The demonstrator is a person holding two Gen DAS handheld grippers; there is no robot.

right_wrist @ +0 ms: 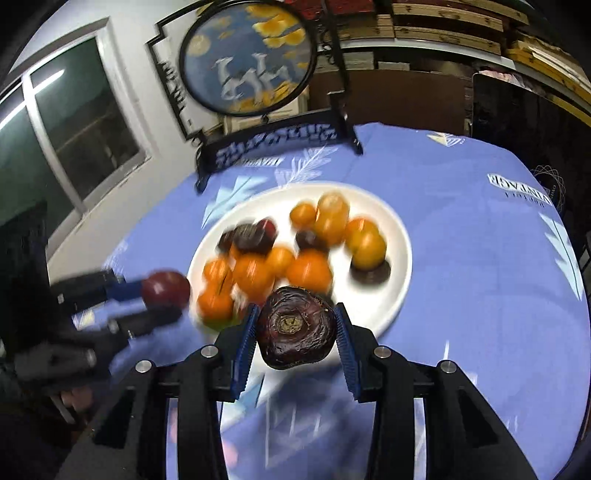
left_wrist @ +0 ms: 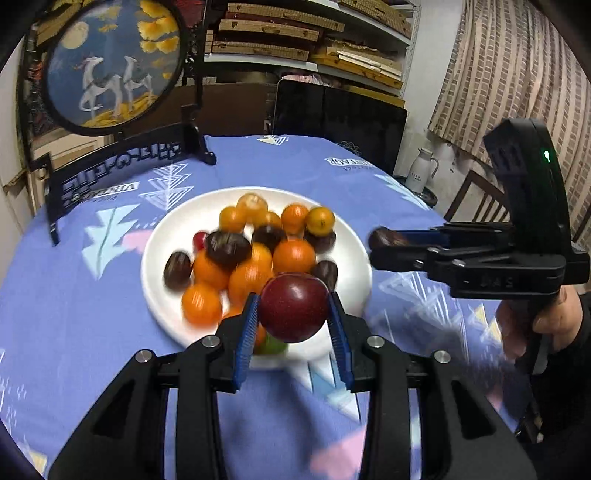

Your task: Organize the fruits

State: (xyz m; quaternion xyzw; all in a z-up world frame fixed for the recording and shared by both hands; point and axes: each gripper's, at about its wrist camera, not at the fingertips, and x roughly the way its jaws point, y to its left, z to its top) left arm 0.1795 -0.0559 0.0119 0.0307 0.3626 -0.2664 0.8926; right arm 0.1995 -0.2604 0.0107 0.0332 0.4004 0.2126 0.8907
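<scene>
Right now both grippers are loaded. The left gripper (left_wrist: 293, 314) is clamped on a red plum (left_wrist: 293, 308), its blue pads (left_wrist: 246, 334) pressed to either side of the fruit, and it hangs over the near rim of the white plate (left_wrist: 351, 258). From the right wrist view the same plum (right_wrist: 166, 288) shows at the left gripper's tips (right_wrist: 162, 295), just off the plate's left edge (right_wrist: 400, 266), though that part is blurred.

The right gripper (right_wrist: 297, 330) is clenched around a dark, wrinkled chestnut-like fruit (right_wrist: 297, 328), its rough stem scar facing the camera, blue pads (right_wrist: 345, 341) tight on both sides. It sits above the near rim of the plate. In the left wrist view the right gripper (left_wrist: 380, 243) reaches in from the right with that brown fruit (left_wrist: 380, 238) at its tip, just beside the plate's right edge, and a hand (left_wrist: 554, 317) grips its handle.

On the plate lies a loose heap of small oranges (left_wrist: 293, 254) mixed with more dark brown fruits (left_wrist: 227, 249); one brown one (left_wrist: 177, 269) lies apart at the left side, and a small red fruit (left_wrist: 200, 240) peeks out behind the heap. Something green (left_wrist: 273, 347) shows under the held plum, too hidden to name.

The plate rests on a table under a blue patterned tablecloth (left_wrist: 92, 314). At the far left corner stands a round painted screen (left_wrist: 114, 62) in a black stand, showing two white deer. Behind it are shelves of flat wooden boxes (left_wrist: 266, 33), and a white jug (left_wrist: 423, 170) stands beyond the table to the right.
</scene>
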